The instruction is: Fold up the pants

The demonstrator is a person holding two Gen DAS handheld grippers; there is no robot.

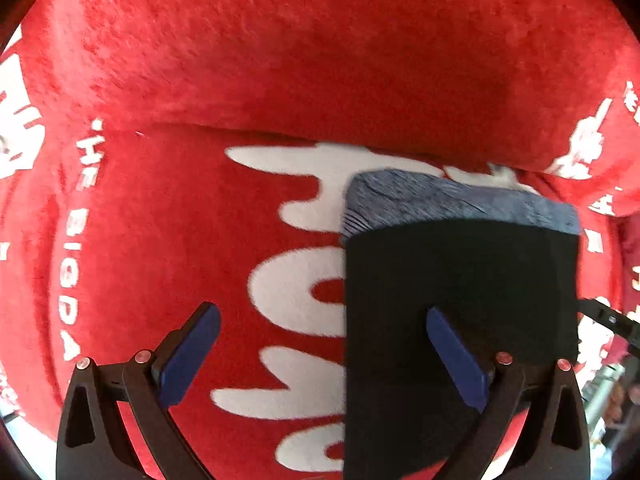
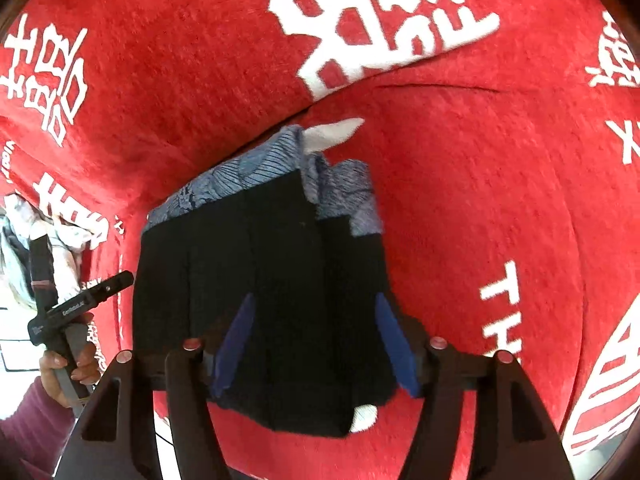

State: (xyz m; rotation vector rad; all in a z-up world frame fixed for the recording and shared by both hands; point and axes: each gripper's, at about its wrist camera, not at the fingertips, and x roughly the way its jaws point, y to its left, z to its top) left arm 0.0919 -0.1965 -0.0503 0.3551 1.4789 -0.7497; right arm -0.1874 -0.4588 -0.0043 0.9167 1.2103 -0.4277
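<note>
The pants (image 2: pixel 264 276) are black with a blue-grey patterned waistband (image 2: pixel 240 178) and lie folded into a compact rectangle on a red blanket (image 2: pixel 460 200). In the right wrist view my right gripper (image 2: pixel 316 332) is open, its blue pads (image 2: pixel 390 332) straddling the near part of the fold. In the left wrist view the pants (image 1: pixel 460 300) lie at the right. My left gripper (image 1: pixel 320 344) is open wide, its right pad (image 1: pixel 452 356) over the black cloth and its left pad (image 1: pixel 188 356) over the blanket.
The red blanket (image 1: pixel 280 60) has white lettering and bulges up behind the pants. A white tag (image 2: pixel 332 132) pokes out past the waistband. The left hand-held gripper (image 2: pixel 76 308) and the person's hand show at the left edge of the right wrist view.
</note>
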